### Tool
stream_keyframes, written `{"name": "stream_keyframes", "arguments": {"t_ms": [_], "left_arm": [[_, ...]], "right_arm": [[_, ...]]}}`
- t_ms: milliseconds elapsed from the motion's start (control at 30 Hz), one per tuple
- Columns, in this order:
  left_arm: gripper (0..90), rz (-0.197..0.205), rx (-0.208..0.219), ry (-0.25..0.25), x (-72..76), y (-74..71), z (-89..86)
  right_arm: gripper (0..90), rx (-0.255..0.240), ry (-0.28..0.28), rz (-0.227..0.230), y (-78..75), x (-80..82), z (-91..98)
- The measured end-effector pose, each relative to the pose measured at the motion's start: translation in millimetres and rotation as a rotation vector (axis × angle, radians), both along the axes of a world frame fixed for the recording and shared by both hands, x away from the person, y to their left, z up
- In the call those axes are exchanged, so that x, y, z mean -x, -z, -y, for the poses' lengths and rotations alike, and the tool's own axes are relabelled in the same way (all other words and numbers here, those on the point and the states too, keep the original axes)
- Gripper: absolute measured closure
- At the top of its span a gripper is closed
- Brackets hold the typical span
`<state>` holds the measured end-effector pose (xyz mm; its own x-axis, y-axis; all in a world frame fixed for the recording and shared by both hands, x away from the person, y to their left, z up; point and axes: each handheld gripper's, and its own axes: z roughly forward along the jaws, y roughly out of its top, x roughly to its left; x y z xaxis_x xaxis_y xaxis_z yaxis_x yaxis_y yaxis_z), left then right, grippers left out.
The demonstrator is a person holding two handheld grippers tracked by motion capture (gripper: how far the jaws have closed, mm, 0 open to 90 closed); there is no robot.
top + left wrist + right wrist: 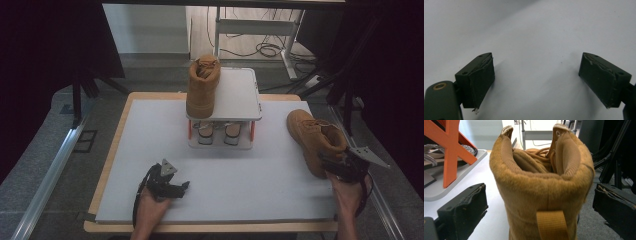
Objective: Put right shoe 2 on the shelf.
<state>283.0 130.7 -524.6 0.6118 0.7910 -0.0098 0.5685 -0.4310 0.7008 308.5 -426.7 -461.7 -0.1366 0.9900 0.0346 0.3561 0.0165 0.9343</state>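
Tan boot point(315, 137), suede, ankle-high, stands at the right edge of the pale grey table point(150, 150), toe pointing away and toward the middle, heel toward the person. Right gripper point(334, 167), held in the person's right hand point(350, 192), sits at the boot's heel; in the right gripper view its jaws stand wide, one on either side of the heel collar point(536, 185), neither pad touching the suede, with the woven pull loop point(551, 223) centred between them. Second tan boot point(202, 85), matching the first, rests upright on the left part of the top shelf of a small white rack point(240, 95) at the far middle of the table, toe toward the person. Pair of pale sandals point(217, 132) lies side by side on the rack's lower level, between its orange legs point(252, 131). Left gripper point(181, 189), held in the person's left hand point(150, 210), lies low over bare table near the front edge, well apart from rack and boots; in the left gripper view its jaws are spread wide with nothing between them.
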Motion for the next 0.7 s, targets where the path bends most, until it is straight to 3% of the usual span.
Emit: {"name": "stream_keyframes", "arguments": {"t_ms": [167,700], "left_arm": [[13.1,-0.001,0.001,0.0,-0.1,0.0,-0.1],[13.1,-0.001,0.001,0.0,-0.1,0.0,0.0]], "right_arm": [[0.0,0.019,-0.017,0.015,0.2,-8.8,-1.2],[0.0,-0.002,-0.021,0.034,3.2,-29.5,-5.2]]}}
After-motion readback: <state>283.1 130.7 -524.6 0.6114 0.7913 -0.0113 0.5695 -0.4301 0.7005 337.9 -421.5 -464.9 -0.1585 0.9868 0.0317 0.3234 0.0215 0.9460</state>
